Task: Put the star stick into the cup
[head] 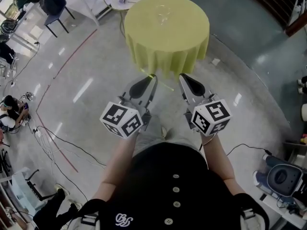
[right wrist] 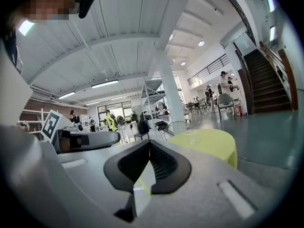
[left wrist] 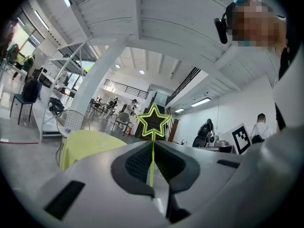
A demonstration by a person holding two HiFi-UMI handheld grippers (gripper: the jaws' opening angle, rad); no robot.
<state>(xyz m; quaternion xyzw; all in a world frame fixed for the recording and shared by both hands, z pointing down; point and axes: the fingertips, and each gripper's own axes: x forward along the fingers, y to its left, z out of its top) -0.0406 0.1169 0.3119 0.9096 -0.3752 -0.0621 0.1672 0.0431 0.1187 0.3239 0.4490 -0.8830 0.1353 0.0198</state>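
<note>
My left gripper (head: pixel 153 78) is shut on the thin green star stick (left wrist: pixel 152 156). The stick stands up between the jaws, with its open star (left wrist: pixel 153 121) above the tips. In the head view the stick (head: pixel 163 84) shows as a fine green line between the two grippers. My right gripper (head: pixel 183 76) is held level beside the left, shut with nothing in it (right wrist: pixel 149 144). The clear glass cup (head: pixel 163 13) stands on the round table with a yellow-green cloth (head: pixel 165 42), a step ahead of both grippers. The cup (right wrist: pixel 190 133) also shows on the table (right wrist: pixel 211 144) in the right gripper view.
The grey floor carries a red line (head: pixel 50 85) and loose cables (head: pixel 62 145) at the left. Chairs (head: pixel 53 6) and a small white table (head: pixel 125 1) stand behind the round table. A person (head: pixel 12 111) sits at the far left. A blue-grey machine (head: pixel 283 178) is at the lower right.
</note>
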